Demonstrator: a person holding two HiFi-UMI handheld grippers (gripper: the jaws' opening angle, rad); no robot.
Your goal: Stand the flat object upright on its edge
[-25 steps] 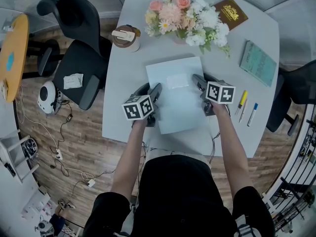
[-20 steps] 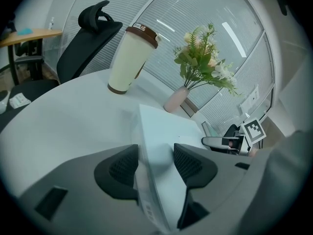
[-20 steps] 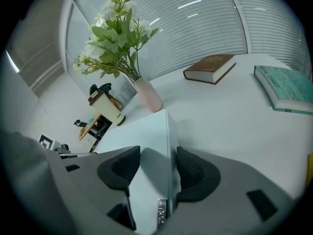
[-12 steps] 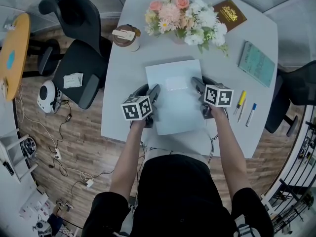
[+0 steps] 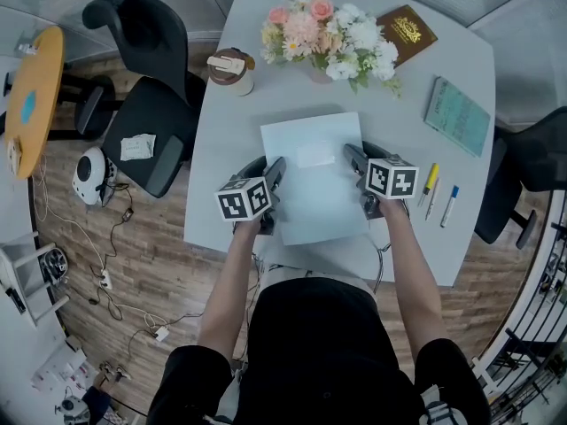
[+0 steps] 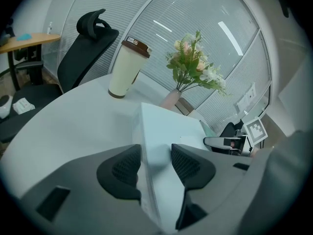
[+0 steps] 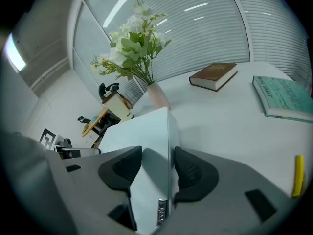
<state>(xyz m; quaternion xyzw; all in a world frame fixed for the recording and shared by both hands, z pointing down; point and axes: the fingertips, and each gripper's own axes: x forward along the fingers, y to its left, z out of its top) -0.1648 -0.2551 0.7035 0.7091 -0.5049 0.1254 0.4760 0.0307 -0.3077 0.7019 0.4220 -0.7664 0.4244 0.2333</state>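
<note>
The flat object is a pale blue flat box [image 5: 314, 184] with a small white label, lying near the front of the grey table [image 5: 226, 149]. My left gripper [image 5: 276, 168] holds its left edge and my right gripper [image 5: 353, 156] its right edge. Both sets of jaws have just been closing, with the box's rim between them. In the left gripper view the pads [image 6: 128, 168] press on the box [image 6: 166, 131], one on each face. In the right gripper view the gripper [image 7: 159, 168] pinches the box [image 7: 139, 131] the same way.
A lidded coffee cup [image 5: 232, 69] and a vase of flowers [image 5: 332, 34] stand behind the box. A brown book [image 5: 407, 27] and a teal book [image 5: 459, 116] lie at the back right, with pens [image 5: 432, 184] right of my right gripper. A black office chair [image 5: 146, 104] stands left of the table.
Both grippers' jaws have closed in on the box's side edges. Both hands have risen slightly with the box between them.
</note>
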